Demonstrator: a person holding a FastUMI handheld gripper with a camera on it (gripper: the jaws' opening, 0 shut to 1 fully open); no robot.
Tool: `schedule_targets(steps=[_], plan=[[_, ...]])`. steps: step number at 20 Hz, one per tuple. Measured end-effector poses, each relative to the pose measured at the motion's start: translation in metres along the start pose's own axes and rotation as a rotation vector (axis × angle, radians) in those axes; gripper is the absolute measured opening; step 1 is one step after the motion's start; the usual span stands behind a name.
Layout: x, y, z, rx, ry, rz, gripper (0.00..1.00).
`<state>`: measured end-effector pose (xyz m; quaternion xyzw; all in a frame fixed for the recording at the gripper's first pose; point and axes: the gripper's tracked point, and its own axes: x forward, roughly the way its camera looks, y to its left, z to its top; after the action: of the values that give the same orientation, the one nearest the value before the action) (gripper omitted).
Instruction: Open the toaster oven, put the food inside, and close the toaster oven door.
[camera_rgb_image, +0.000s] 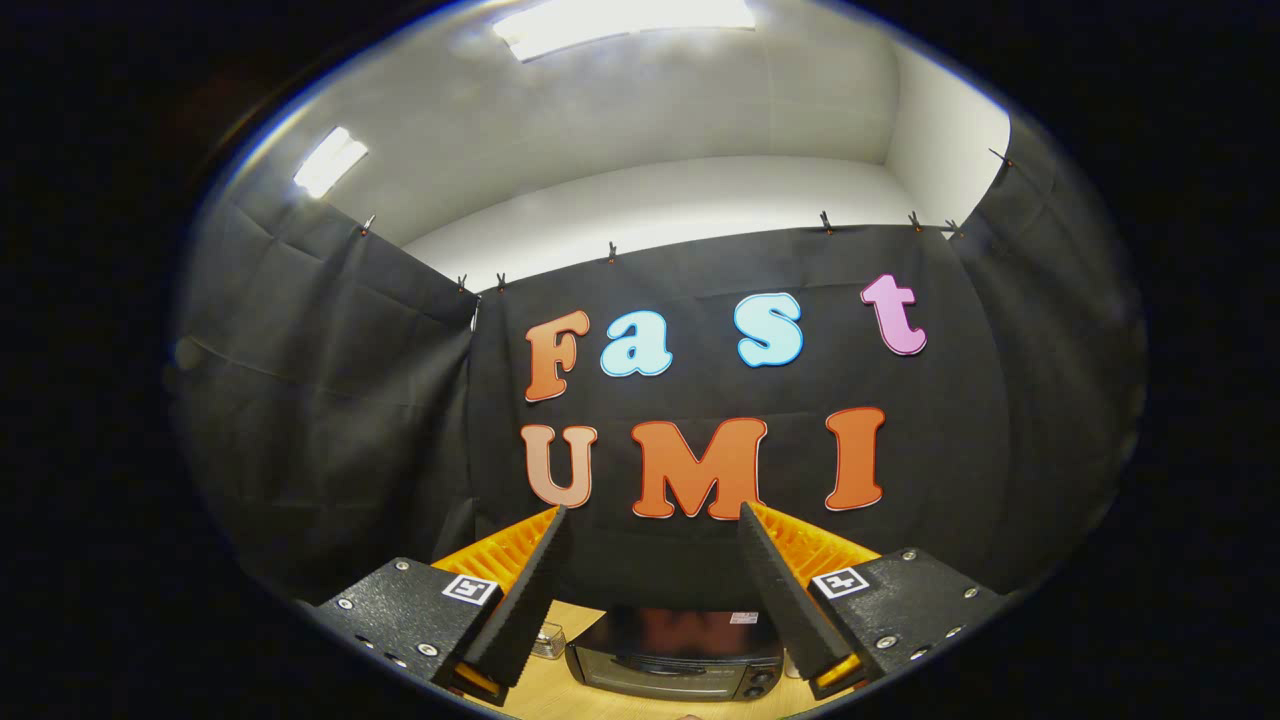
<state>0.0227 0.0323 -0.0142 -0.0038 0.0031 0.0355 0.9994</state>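
Hand-held gripper (655, 520) was found raised and pointed at the booth wall, its fingers spread wide with nothing between them. We located the toaster oven (675, 660) low down and beyond the fingers, standing on the wooden table (575, 690) in the gap between the two finger bases. Its door appeared closed, though we saw only the top and the upper front, so we could not confirm the handle's position. A small clear container (548, 640) stood just beside the oven, close to the left finger; we could not tell what it held, nor whether it was the food. We judged the task not yet begun. We noted the following risks. Because the fingers were aimed well above the oven, a descent made without re-aiming could land on the oven's top rather than on the door handle. The clear container sat near the likely path of the left finger and could be knocked or tipped on approach. A door pulled off-centre could drag the oven across the table.
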Motion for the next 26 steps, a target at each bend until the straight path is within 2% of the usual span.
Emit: schedule_targets(steps=[4, 8, 13, 21, 26], plan=[[0.010, 0.009, -0.020, -0.007, 0.013, 0.017, 0.98], [0.015, 0.015, -0.063, 0.020, 0.040, 0.023, 0.98], [0.023, 0.020, -0.117, -0.012, 0.056, 0.020, 0.98], [0.056, 0.015, -0.252, 0.011, 0.240, -0.024, 0.99], [0.080, 0.000, -0.318, -0.047, 0.324, -0.090, 0.99]])
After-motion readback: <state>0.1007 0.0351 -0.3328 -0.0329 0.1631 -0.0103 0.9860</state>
